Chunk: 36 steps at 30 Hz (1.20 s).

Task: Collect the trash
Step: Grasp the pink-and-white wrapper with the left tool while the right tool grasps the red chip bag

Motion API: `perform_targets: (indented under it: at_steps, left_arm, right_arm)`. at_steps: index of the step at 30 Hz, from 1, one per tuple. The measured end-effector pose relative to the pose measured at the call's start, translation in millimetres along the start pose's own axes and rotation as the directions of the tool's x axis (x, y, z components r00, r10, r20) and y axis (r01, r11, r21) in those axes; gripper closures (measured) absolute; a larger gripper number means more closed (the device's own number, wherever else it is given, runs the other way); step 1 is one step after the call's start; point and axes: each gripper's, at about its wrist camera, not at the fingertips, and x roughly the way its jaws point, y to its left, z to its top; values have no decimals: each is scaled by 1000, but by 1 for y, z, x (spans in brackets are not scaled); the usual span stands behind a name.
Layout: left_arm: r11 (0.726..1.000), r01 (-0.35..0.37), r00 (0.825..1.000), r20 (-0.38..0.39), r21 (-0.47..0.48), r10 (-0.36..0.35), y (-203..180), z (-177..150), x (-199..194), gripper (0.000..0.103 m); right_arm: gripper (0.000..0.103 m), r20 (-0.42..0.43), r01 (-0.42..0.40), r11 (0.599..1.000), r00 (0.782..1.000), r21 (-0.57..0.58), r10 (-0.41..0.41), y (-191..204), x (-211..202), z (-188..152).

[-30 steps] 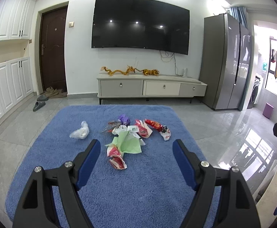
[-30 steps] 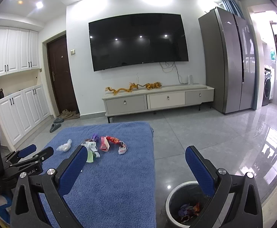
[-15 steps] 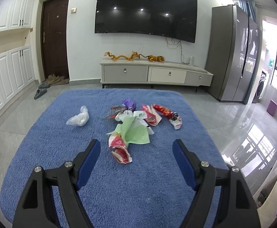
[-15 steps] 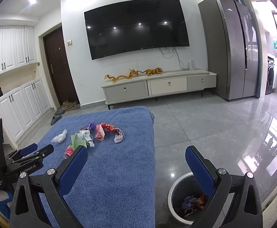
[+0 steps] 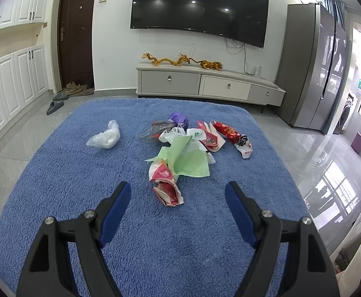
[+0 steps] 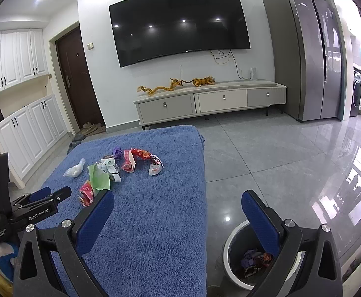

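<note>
Left gripper (image 5: 178,193) jaws wide, empty; right gripper (image 6: 178,203) likewise, angled down.

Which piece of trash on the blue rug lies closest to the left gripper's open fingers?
The crumpled red-and-white wrapper, just ahead of the left gripper; the green paper, clear bag and others lie farther back.

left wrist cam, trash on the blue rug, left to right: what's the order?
Clear plastic bag → red and white crumpled wrapper → green paper sheet → red snack wrapper. The rest of the pile overlaps too much to order.
</note>
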Motion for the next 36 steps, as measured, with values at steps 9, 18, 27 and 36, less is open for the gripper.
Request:
perform_targets:
  at_steps: [9, 18, 27, 36]
  left_arm:
    - [1000, -6, 1000, -17, -17, 6, 7, -1, 6, 25]
    - [1000, -12, 999, -31, -26, 12, 22, -5, 9, 25]
    - [999, 4, 996, -89, -51, -9, 59, -21, 17, 25]
    - [992, 119, 980, -156, -41, -124, 48, -18, 51, 26]
  right_arm:
    - [0, -8, -2, 1000, 1000, -2, 2, 1, 2, -1]
    - [0, -18, -11, 1000, 1000, -10, 10, 0, 10, 1]
    - [0, -42, -50, 998, 998, -30, 49, 7, 36, 10]
    - [0, -113, -73, 996, 991, -59, 66, 16, 84, 14]
